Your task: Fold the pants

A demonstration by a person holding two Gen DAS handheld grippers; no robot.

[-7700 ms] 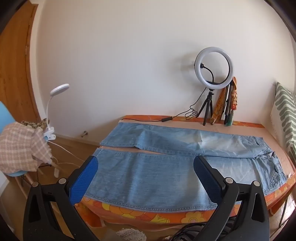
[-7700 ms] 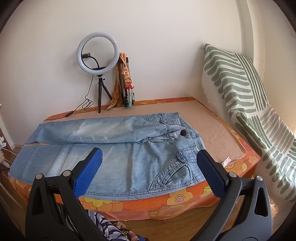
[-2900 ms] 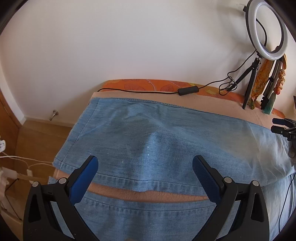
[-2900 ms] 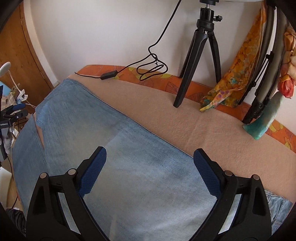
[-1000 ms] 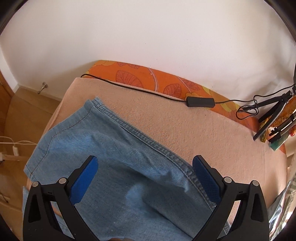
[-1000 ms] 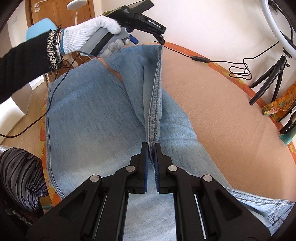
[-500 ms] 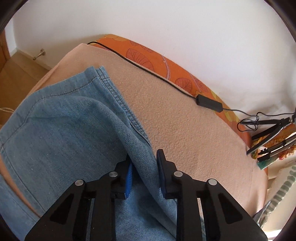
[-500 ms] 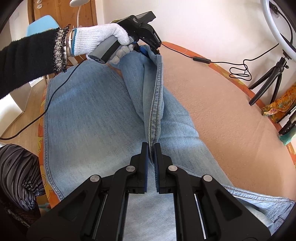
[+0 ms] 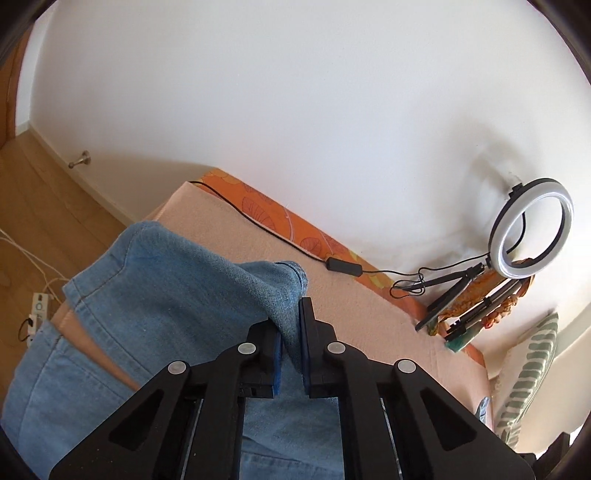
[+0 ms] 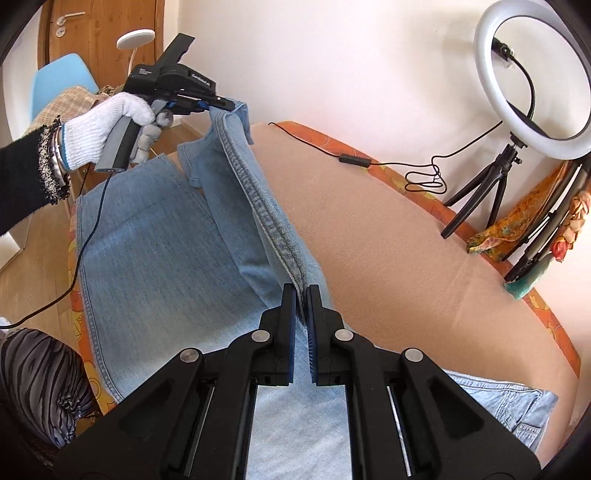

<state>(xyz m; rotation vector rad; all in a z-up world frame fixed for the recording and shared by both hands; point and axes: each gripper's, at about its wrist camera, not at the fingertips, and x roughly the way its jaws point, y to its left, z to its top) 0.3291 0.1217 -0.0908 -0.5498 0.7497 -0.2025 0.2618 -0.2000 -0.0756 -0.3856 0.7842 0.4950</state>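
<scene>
- The left claw (image 9: 291, 334) has just closed on the hem of the light-blue denim pants (image 10: 155, 251); the right claw (image 10: 302, 314) pinches the same leg's seam, lifted above the peach-covered bed (image 10: 388, 236).
- Risk: heavy denim could slip from either narrow pinch, dropping the leg crooked.

Light-blue denim pants (image 10: 155, 251), far leg lifted.

Left wrist cam: sits right behind its fingers (image 9: 306, 325), tilted down, facing the white wall (image 9: 295, 92) across the bed (image 9: 354, 295). Right wrist cam: same mount, steeper down-tilt, looking along the bed toward the door (image 10: 99, 33). Both close-in on denim. Shared: pants (image 9: 166, 295) (image 10: 166, 240), ring light (image 9: 532, 229) (image 10: 532, 74), inline cable switch (image 9: 343, 266) (image 10: 354, 160).
</scene>
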